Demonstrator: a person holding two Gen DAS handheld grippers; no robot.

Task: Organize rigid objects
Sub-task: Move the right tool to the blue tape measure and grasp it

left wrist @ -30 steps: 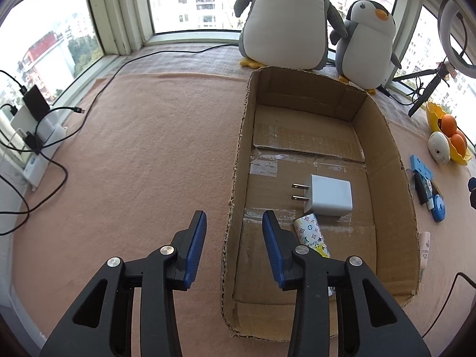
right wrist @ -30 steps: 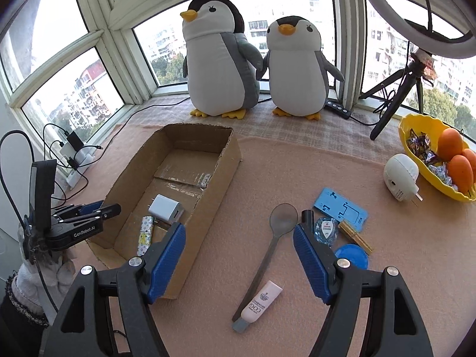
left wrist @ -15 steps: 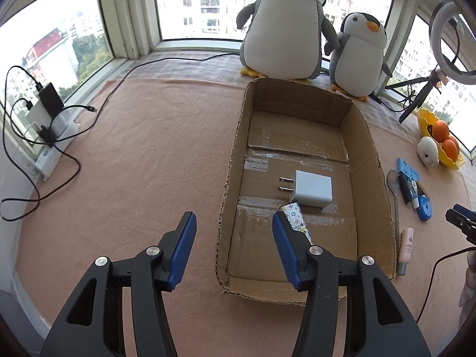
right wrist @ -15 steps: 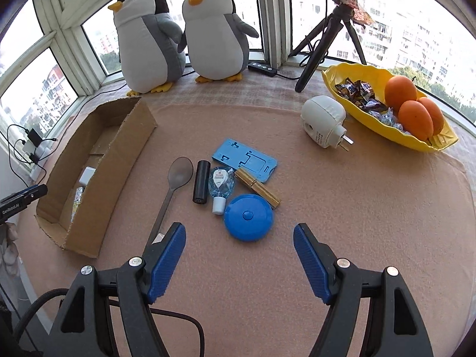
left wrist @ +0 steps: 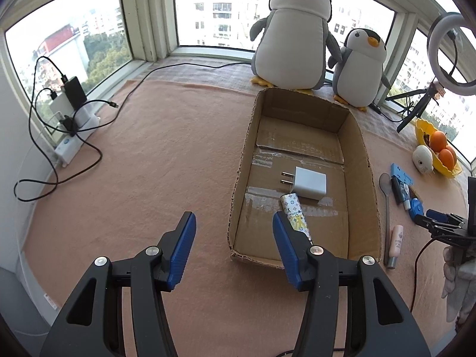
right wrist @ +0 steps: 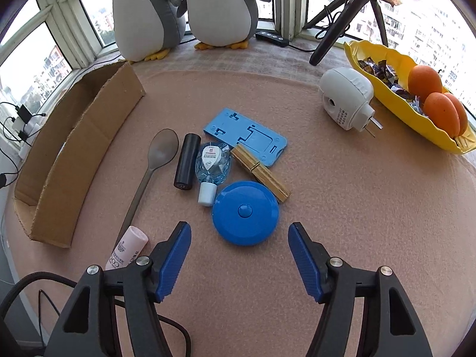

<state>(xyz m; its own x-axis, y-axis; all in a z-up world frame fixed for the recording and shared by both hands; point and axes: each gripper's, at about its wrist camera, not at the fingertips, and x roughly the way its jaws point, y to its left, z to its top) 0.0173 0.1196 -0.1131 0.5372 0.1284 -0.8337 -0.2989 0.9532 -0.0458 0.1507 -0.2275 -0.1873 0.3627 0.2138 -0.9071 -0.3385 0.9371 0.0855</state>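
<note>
Left wrist view: the left tongs (left wrist: 234, 236) are hanging spread and empty above the desk (left wrist: 154, 160), straddling the near left wall of the cardboard box (left wrist: 361, 160). Inside the box, a white charger (left wrist: 309, 182) is lying just beyond a patterned tube (left wrist: 294, 212) (the two look to be touching).

Right wrist view: the right tongs (right wrist: 239, 248), empty, have just been narrowing and are standing spread just short of the blue round case (right wrist: 245, 212), right of the box.

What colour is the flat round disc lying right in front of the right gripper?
Blue: the flat round disc is solid blue, centre button included. Clearest in the right wrist view.
</note>
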